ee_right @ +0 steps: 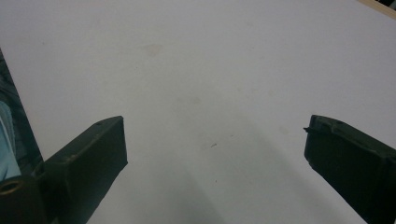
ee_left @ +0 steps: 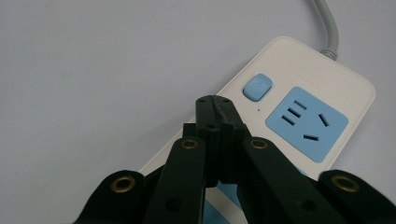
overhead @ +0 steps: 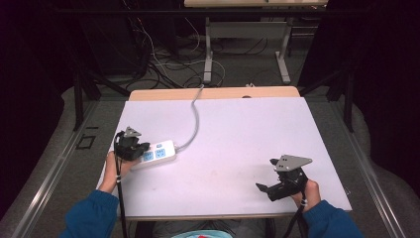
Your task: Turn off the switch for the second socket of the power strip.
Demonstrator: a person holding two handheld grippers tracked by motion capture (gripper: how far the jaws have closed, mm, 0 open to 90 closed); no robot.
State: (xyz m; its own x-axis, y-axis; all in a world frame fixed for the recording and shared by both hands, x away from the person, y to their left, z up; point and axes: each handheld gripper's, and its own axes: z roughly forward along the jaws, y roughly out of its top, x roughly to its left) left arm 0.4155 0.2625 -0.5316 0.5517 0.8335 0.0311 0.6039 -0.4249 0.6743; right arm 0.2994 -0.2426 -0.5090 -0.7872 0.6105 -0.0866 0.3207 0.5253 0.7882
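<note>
Lying near the left edge of the white table (overhead: 237, 129) is a white power strip (overhead: 159, 152) with blue sockets, its grey cord (overhead: 194, 116) running toward the far edge. Hovering over the strip's near end is the left gripper (ee_left: 215, 100), jaws pressed together, clasping nothing. Sitting well apart at the near right is the right gripper (ee_right: 215, 154), jaws spread wide, holding nothing.

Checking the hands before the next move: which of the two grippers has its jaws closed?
The left gripper, over the white power strip; its jaws meet. The right gripper has jaws wide apart over bare table.
</note>
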